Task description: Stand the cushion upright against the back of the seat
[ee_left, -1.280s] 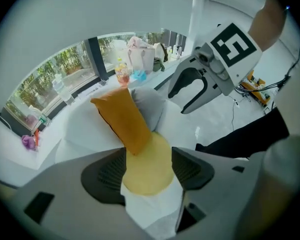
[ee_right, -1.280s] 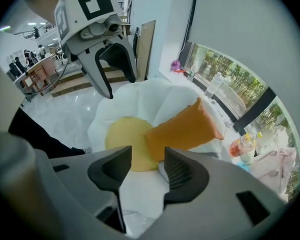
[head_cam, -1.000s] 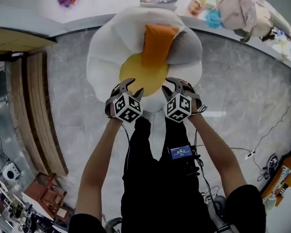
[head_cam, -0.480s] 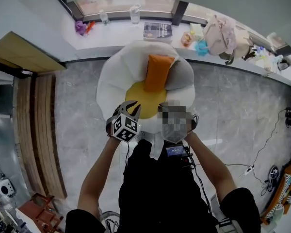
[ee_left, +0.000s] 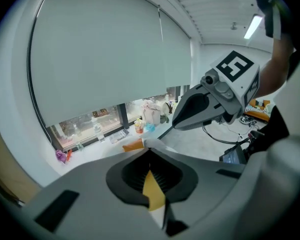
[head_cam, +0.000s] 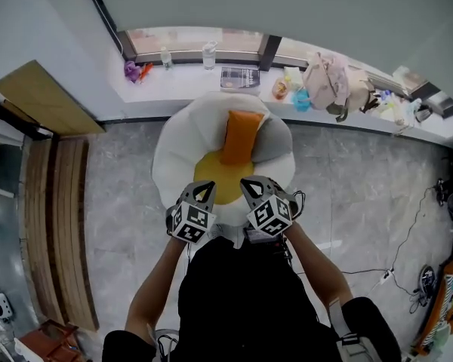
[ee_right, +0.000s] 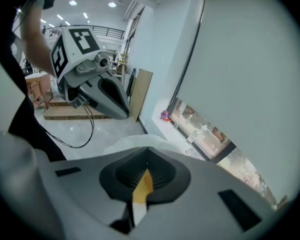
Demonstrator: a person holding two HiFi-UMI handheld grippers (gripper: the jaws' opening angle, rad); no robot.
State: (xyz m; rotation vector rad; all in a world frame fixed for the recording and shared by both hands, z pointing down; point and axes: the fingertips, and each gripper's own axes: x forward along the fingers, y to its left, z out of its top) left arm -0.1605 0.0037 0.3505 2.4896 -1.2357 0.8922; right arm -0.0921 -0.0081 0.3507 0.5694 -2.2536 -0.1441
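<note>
Cushion (head_cam: 240,136) (orange) lay lengthwise on seat (head_cam: 174,153), lower end on the yellow centre, upper end against the grey back (head_cam: 273,143). From overhead its lean could not be judged. Neither tong touched it. Left gripper (head_cam: 204,190) and right gripper (head_cam: 250,185) sat side by side at the seat's near edge, well apart from the cushion. Both gripper views showed jaws just closed, each pinching a thin fold of yellow-and-white seat fabric.

Judgement: the work in hand was on the seat itself, not the cushion. The cushion rested at the back, so placement looked partly done; whether it counted as upright was unclear. Probably left: release the seat edge, check the cushion, prop it straighter if it slumped.
</note>
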